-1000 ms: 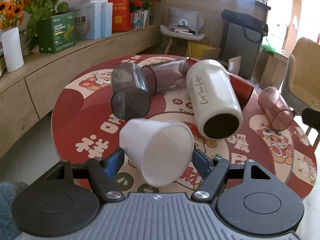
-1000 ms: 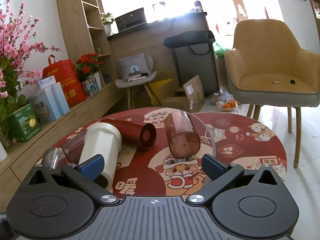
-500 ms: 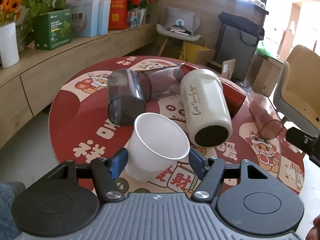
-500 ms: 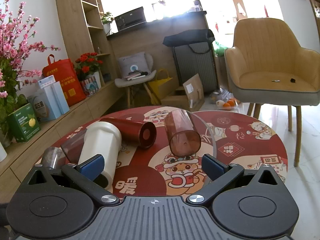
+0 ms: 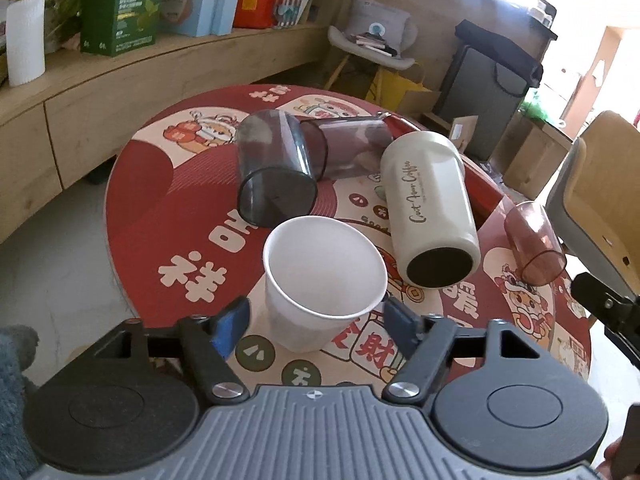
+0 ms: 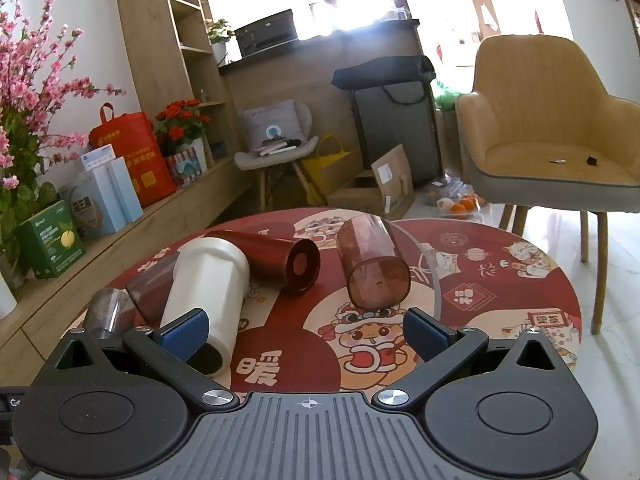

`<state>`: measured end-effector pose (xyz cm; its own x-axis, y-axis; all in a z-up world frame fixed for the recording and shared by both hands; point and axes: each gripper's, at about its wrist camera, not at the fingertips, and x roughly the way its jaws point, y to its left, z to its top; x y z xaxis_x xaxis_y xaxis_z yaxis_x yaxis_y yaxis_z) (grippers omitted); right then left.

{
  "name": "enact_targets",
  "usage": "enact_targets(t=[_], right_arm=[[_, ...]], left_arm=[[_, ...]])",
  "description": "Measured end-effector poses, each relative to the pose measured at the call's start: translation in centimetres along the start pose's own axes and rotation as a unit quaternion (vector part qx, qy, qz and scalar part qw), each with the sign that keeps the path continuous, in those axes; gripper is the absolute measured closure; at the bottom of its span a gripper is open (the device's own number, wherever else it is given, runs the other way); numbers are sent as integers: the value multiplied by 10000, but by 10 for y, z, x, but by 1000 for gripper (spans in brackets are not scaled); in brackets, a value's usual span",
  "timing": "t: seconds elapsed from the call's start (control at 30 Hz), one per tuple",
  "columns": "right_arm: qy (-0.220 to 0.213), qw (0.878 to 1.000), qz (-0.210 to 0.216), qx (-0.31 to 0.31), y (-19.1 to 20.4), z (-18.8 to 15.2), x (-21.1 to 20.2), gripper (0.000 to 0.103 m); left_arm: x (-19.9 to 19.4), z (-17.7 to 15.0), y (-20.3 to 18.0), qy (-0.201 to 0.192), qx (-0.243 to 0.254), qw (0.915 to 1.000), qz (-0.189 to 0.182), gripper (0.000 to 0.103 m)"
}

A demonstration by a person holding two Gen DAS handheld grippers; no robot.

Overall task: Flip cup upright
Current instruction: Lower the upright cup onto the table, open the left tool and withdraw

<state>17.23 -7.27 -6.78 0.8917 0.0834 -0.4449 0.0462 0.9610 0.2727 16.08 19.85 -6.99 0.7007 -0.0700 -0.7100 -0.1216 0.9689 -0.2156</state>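
My left tongs (image 5: pixel 316 320) stand wide around the white paper cup (image 5: pixel 322 280), mouth up on the surface (image 5: pixel 160 216) between the blue pads, so I judge it released. My right tongs (image 6: pixel 306 330) hang wide, holding nothing, just short of the brown tumbler (image 6: pixel 374 268).

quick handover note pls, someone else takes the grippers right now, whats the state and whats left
Left gripper: open, jaws either side of the white paper cup, not clamped on it.
Right gripper: open, holds nothing, above the red round table.
Done: white paper cup stands mouth up near the table's front edge.
Left: five lie on their sides: grey tumbler, smoky tumbler, cream mug, red bottle, pink tumbler.
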Motion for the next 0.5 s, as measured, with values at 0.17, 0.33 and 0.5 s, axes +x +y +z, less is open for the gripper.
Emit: enact_targets(t=[0.17, 0.33, 0.5], right_arm=[[187, 9998, 53, -19, 2, -3, 5, 0], [321, 9994, -54, -153, 12, -15, 4, 0], [432, 9985, -183, -295, 30, -26, -8, 0]], left_arm=[[-12, -4, -3, -18, 364, 9993, -105, 6], [-24, -9, 1, 66, 743, 9971, -142, 5], [-46, -13, 11, -74, 1319, 9911, -140, 5]])
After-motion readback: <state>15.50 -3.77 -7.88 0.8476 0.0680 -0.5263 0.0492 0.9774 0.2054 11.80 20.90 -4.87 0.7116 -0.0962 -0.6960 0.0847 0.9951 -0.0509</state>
